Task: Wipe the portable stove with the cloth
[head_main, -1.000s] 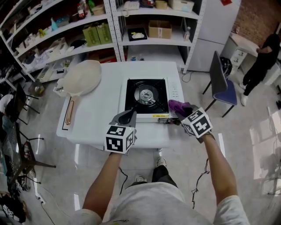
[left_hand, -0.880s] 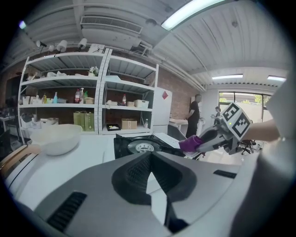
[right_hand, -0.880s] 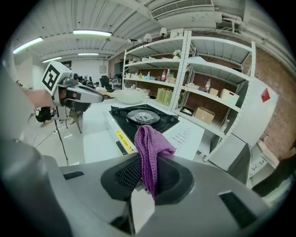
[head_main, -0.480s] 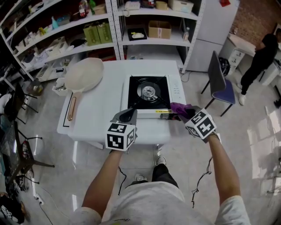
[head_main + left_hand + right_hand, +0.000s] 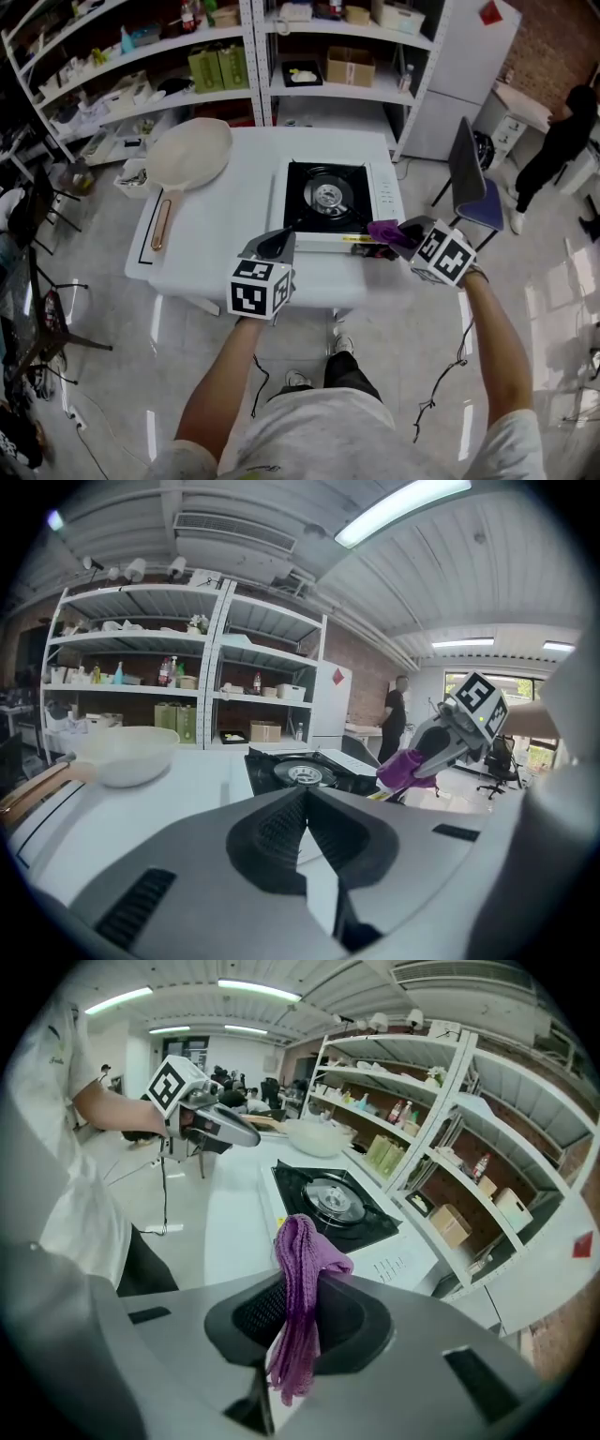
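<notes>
The portable stove (image 5: 328,202), black-topped with a round burner, stands on the white table (image 5: 216,234). My right gripper (image 5: 405,234) is shut on a purple cloth (image 5: 384,231) at the stove's front right corner, by the table edge. In the right gripper view the cloth (image 5: 302,1269) sticks up between the jaws, with the stove (image 5: 333,1202) beyond it. Near the table's front edge, just left of the stove's front, my left gripper (image 5: 273,246) is shut and holds nothing. In the left gripper view the stove (image 5: 305,772) and the cloth (image 5: 405,769) lie ahead to the right.
A cream pan with a wooden handle (image 5: 187,159) lies on the table's left part. Shelves (image 5: 234,56) with boxes and bottles stand behind the table. A chair (image 5: 473,183) is at the right, and a person (image 5: 558,141) stands farther right.
The head view has drifted a little. My right gripper has moved slightly right with the cloth and stays at the stove's front right corner. The left gripper has hardly moved.
</notes>
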{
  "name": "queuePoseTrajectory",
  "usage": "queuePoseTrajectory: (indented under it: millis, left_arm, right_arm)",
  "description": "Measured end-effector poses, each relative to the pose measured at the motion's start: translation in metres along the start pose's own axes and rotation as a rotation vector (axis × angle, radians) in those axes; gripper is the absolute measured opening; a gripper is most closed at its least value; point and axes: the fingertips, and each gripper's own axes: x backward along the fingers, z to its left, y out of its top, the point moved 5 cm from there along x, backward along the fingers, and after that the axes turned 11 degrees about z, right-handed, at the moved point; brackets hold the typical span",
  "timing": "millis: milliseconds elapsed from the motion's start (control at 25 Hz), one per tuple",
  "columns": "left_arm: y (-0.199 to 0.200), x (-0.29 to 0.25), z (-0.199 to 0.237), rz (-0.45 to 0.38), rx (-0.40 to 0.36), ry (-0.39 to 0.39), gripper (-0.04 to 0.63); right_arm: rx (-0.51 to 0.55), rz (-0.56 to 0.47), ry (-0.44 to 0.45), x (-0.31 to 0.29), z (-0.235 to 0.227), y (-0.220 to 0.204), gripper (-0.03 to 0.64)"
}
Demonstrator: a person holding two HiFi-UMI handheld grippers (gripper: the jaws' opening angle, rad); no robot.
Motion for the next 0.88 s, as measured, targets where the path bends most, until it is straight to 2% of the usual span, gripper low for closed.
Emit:
queuePoseTrajectory:
  millis: [400,640,880]
  left_arm:
    - [-0.005,0.013,0.021,-0.01,0.027,0.033,0.003]
    - [-0.012,0.021,0.032,-0.016,0.042,0.054,0.003]
    - [-0.017,0.03,0.043,-0.021,0.06,0.076,0.003]
  right_arm:
    - [0.101,0.036,0.07,-0.023,0.017,0.032,0.063]
    - [0.135,0.002,0.136,-0.032,0.031,0.061,0.063]
    - [0.167,-0.013,0.164,-0.039,0.04,0.086,0.063]
